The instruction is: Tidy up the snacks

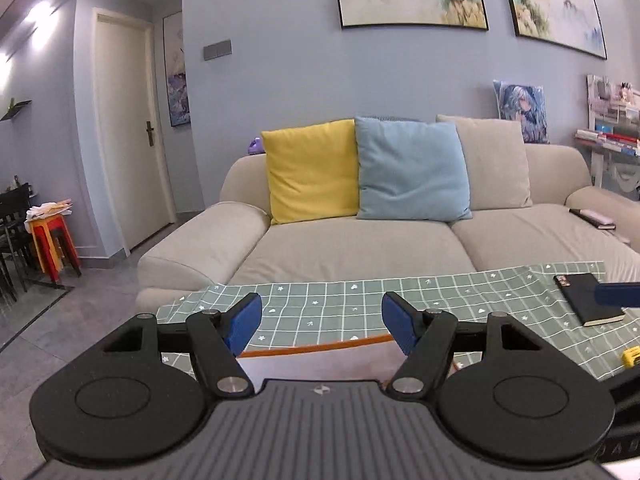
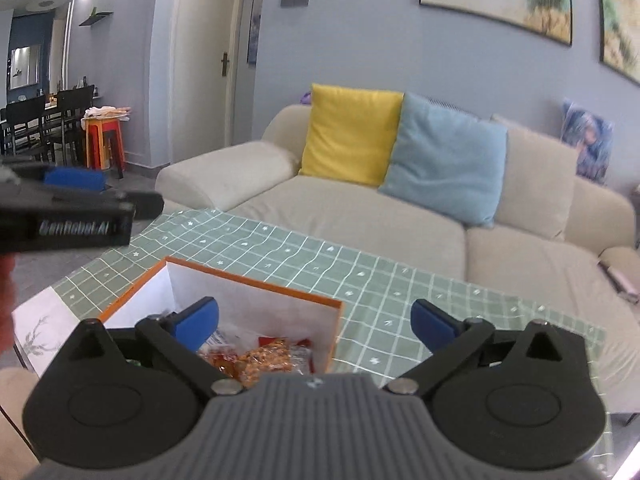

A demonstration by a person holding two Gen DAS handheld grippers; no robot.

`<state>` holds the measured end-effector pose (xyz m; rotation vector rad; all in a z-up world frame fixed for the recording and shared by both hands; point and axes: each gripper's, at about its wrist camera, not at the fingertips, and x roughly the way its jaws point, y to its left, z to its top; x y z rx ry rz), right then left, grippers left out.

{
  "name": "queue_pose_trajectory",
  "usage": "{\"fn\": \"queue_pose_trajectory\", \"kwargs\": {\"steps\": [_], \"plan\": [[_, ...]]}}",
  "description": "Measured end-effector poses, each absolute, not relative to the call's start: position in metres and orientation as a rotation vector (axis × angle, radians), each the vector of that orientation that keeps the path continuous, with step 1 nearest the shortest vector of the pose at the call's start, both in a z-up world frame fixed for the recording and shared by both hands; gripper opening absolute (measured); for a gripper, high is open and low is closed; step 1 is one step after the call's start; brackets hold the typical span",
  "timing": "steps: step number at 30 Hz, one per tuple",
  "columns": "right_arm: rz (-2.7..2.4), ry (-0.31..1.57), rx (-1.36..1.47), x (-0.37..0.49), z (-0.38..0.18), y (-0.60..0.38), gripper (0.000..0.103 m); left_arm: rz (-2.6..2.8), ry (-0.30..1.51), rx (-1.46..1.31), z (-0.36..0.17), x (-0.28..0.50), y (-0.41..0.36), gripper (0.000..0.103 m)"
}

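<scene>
An orange-rimmed box [image 2: 256, 284] with white inner walls stands on the green checked tablecloth [image 2: 360, 276]. Snack packets [image 2: 264, 358] in red and orange wrappers lie inside it. My right gripper [image 2: 316, 326] hangs above the box's near right corner, open wide, nothing between its blue pads. In the left wrist view only the box's orange far rim [image 1: 316, 349] shows, below my left gripper [image 1: 322, 326], which is open and holds nothing. The left gripper's body [image 2: 64, 216] also appears at the left edge of the right wrist view.
A black notebook [image 1: 586, 298] lies on the tablecloth [image 1: 340, 300] at the right, with a small yellow object [image 1: 632, 356] nearer the camera. Behind the table stands a beige sofa [image 1: 360, 248] with yellow and blue cushions. Chairs and stools [image 1: 52, 240] are at far left.
</scene>
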<state>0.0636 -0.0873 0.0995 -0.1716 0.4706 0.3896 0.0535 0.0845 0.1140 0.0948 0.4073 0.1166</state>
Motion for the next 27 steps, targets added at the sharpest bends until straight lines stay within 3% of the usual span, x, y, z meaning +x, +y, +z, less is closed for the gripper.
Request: {"fn": "queue_pose_trajectory", "kwargs": {"steps": [13,27], "plan": [[0.299,0.406,-0.215,-0.008,0.08,-0.109,0.099,0.123,0.481,0.171,0.082,0.014,0.051,0.084],[0.23,0.579,-0.192,-0.009,0.047,-0.106,0.099,0.174,0.685,0.147,0.042,0.002,0.046,0.084]]}}
